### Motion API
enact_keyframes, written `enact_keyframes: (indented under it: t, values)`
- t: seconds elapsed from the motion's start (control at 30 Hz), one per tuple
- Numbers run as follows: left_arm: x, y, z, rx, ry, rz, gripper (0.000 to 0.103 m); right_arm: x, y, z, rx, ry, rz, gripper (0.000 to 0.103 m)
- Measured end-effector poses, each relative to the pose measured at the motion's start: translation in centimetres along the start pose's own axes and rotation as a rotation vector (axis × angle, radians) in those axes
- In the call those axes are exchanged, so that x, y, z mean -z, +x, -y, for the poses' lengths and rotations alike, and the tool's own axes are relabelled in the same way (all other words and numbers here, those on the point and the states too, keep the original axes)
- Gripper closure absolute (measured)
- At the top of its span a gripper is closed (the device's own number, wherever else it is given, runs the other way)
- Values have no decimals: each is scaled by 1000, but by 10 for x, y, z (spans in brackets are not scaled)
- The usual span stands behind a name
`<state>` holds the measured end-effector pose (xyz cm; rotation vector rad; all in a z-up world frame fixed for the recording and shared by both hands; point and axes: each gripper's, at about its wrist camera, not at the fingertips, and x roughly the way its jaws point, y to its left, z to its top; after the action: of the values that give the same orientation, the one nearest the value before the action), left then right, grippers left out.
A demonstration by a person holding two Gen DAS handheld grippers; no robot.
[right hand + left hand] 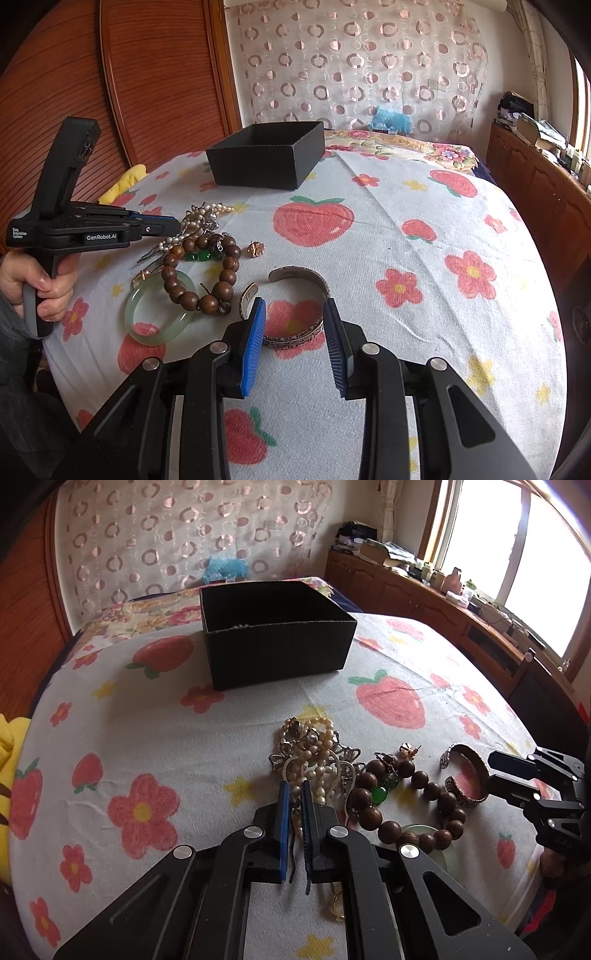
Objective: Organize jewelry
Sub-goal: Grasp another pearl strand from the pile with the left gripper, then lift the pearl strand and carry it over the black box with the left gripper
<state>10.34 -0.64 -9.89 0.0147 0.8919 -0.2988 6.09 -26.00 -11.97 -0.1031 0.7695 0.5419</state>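
Leftmost, the left hand-held gripper [294, 794] is nearly pressed together over the pearl necklace [322, 760] in the jewelry pile on the strawberry-print bed [424, 266]. Rightward, the right hand-held gripper [295, 317] is spread around the silver cuff bracelet [295, 338]. Farther back sits the black box [266, 155].

Black box [266, 155] sitting on white cloth [406, 258] showing red strawberries and flowers, brown wooden beads [201, 273], pale green bangle [160, 314], blue gripper pads [254, 347].

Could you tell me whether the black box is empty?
Not empty: the left wrist view shows pale beads inside the black box by its front wall.
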Motion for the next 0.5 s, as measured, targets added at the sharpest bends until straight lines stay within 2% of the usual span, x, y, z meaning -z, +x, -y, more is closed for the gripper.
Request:
enact_keyframes:
  t: [0.2,0.5]
  values:
    - [-2,-10,3,-24,14,36,98,-1,1,0,-4,0,1,68]
    - [-27,-69,8,3,14,187,98,0,2,-1,-3,0,0,68]
